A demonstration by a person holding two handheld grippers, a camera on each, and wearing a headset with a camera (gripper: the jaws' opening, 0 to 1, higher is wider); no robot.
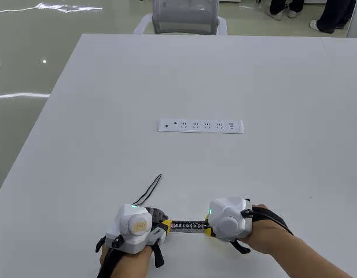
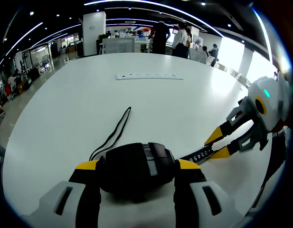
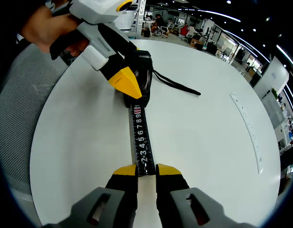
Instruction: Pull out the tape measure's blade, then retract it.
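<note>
- The white table (image 1: 224, 75) takes up most of the head view. Its near edge is cut off below the person's hands, and a grey chair (image 1: 185, 16) at the far end is cropped by the top of the frame.
- A white power strip (image 1: 201, 125) lies flat near the middle of the table, well apart from the work. Its sockets are too small to count with certainty.
- The left gripper (image 2: 137, 166) is near the table's front edge, with both yellow-tipped jaws pressed against the sides of the tape measure (image 2: 137, 171). The jaws and the gripper body hide much of it in the head view.
- The right gripper (image 3: 146, 170) is just beside the left gripper. Its 2 jaws are clamped on the free end of the blade (image 3: 141, 145), so the tip and the hook are hidden between them.
- The tape measure is a black, rounded case resting on the table. Any label on it cannot be made out.
- The blade is black with white markings. A short length is drawn out and runs straight between the 2 grippers, close above the table. In the right gripper view the numerals 2 to 9 are readable.
- A thin black wrist strap (image 1: 148, 190) trails from the case across the table toward the power strip, lying loose and well short of it.
</note>
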